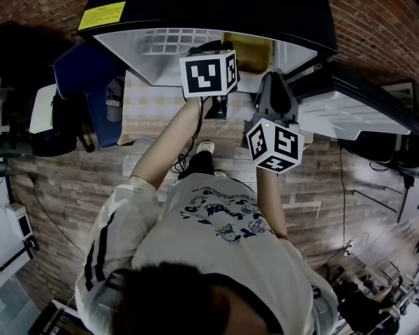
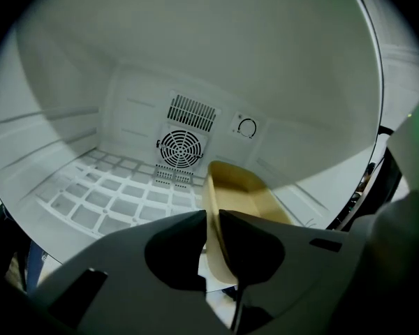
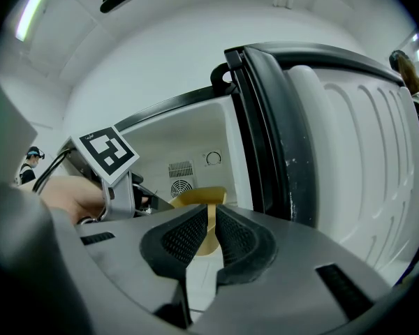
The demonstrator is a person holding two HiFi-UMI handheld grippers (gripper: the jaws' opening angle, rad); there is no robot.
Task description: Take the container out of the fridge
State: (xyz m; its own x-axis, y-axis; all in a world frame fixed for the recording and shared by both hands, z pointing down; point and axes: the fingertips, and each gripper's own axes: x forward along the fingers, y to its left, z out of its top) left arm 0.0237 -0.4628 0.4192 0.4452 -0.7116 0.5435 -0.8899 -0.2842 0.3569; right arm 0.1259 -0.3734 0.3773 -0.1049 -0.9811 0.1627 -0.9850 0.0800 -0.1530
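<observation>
The tan container (image 1: pixel 248 51) stands on the right side of the open fridge's white shelf (image 1: pixel 160 44). In the left gripper view its near wall (image 2: pixel 241 187) runs between my jaws, and my left gripper (image 2: pixel 211 218) is shut on that rim. From the head view the left gripper (image 1: pixel 216 47) reaches into the fridge mouth. My right gripper (image 1: pixel 274 75) hangs outside, near the door, well short of the container (image 3: pixel 202 195). Its jaws (image 3: pixel 211 215) stand almost together with nothing between them.
The fridge door (image 1: pixel 349 110) is swung open to the right, and its black gasket edge (image 3: pixel 265 138) is close beside my right gripper. A fan grille (image 2: pixel 182 147) and a dial (image 2: pixel 247 127) are on the back wall. A dark blue chair (image 1: pixel 84 75) stands at the left.
</observation>
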